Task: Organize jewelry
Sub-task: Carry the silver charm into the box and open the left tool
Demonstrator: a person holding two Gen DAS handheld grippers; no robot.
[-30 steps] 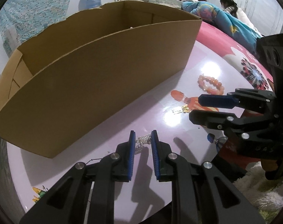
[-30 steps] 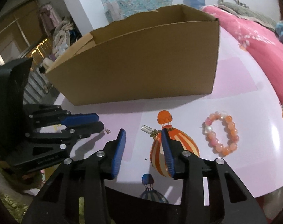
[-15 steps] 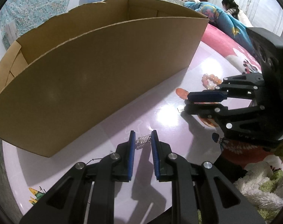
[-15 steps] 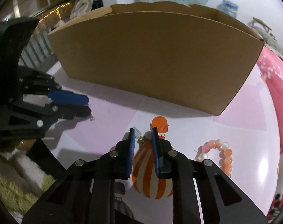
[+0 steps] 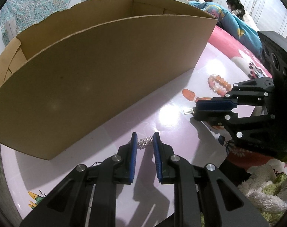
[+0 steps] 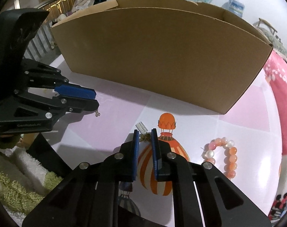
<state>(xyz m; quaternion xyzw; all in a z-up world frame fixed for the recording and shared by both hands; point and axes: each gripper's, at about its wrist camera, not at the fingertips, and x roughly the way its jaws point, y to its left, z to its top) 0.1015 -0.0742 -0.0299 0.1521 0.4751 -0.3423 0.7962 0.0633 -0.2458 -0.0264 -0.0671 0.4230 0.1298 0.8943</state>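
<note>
Cardboard box (image 5: 98, 79): stood open-topped at the far side of the table, its long brown wall facing both grippers.
Table (image 6: 113, 121): had a glossy pink-and-white top printed with orange hot-air balloons.
Left gripper (image 5: 145, 141): pointed steeply down just in front of the box; its blue pads were drawn narrow and pressed on a silver earring.
Right gripper (image 6: 144, 138): pointed down over the striped balloon print; its jaws were closing, with a gold earring caught between the blue pads.
Bead bracelet (image 6: 223, 154): a ring of orange, pink and pearl-white beads lay flat on the table, near the right gripper's right side and apart from it.
Silver earring (image 5: 146, 142): a small ribbed piece, held crosswise between the left pads near their tips.
Gold earring (image 6: 145, 137): a small filigree piece with a silver ladder-like tag sticking out beyond the fingertips, toward the box.
</note>
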